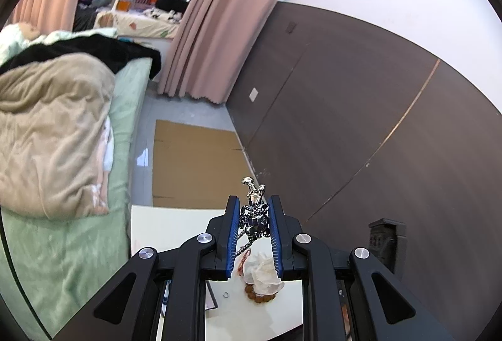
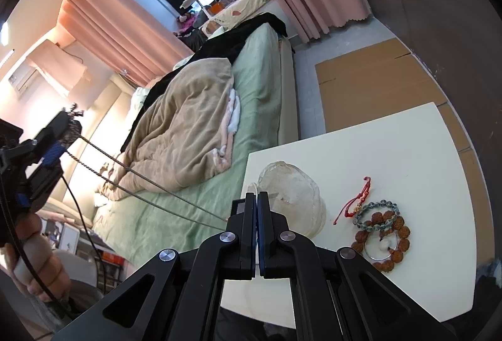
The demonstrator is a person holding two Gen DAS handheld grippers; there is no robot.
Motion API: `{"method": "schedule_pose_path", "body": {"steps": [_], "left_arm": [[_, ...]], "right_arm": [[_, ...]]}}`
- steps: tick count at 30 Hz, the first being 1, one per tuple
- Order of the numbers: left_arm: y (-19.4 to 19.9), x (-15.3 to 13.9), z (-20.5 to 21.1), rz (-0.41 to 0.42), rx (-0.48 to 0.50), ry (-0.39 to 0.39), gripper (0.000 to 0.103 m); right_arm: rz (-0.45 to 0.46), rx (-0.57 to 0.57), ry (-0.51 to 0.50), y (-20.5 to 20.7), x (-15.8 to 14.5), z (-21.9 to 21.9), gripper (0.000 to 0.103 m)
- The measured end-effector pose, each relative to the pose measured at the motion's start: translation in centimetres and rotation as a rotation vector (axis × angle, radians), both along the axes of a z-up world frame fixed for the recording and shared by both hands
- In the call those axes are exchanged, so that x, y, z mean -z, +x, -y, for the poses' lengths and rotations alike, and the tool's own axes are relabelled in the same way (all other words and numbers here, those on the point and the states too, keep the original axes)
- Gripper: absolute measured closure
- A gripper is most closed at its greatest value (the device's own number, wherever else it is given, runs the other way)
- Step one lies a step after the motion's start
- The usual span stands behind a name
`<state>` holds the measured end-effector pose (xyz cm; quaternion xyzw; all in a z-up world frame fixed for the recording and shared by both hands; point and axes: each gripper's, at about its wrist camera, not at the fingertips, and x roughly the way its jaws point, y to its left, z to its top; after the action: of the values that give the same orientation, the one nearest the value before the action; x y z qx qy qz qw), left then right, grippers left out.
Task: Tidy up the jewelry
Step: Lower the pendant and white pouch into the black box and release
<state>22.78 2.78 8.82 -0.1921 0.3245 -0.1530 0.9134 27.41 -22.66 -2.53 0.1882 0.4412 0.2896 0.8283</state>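
My black left gripper [image 1: 253,217] has blue pads around a dark silvery necklace [image 1: 254,215]. On the white table [image 2: 408,146] lie a red cord bracelet [image 2: 354,199], grey-green beads [image 2: 376,212] and brown seed beads [image 2: 398,253].

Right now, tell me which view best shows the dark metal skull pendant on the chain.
The left wrist view: the dark metal skull pendant sits close up, clamped between the left gripper fingers. The right wrist view shows it only small and far off.

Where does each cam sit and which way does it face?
Left wrist: on the left hand-held gripper, looking downward past its fingers, shut on the necklace, toward floor and wall.
Right wrist: on the shut right hand-held gripper, facing white table and bed; a hand shows.
Shared: necklace, table, bed, clear bag.
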Motion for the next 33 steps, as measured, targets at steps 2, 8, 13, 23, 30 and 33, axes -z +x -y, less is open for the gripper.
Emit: {"method": "schedule_pose_path", "body": {"steps": [2,8,13,23,30,33], "left_arm": [[0.4,1.2,-0.2,-0.023,-0.009,-0.004,0.084],[3.9,9.4,-0.9,-0.299,-0.040,0.067,0.045],[3.1,13.7,-2.4,-0.396,-0.076,-0.008,0.042],[0.3,16.0,-4.8,-0.431,-0.130,-0.057,0.042],[-0.9,16.1,-7.4,-0.420,-0.181,-0.074,0.042],[-1.5,15.9,-8.2,-0.415,-0.197,-0.079,0.042]], "right_arm": [[-0.005,0.000,-0.004,0.0,0.2,0.0,0.100],[-0.027,0.005,-0.015,0.2,0.8,0.0,0.100],[-0.031,0.007,-0.033,0.2,1.2,-0.1,0.100],[-0.060,-0.042,-0.044,0.7,2.5,-2.7,0.100],[-0.064,-0.104,-0.038,1.0,2.5,-6.0,0.100],[-0.079,-0.132,-0.037,1.4,3.1,-7.8,0.100]]}}
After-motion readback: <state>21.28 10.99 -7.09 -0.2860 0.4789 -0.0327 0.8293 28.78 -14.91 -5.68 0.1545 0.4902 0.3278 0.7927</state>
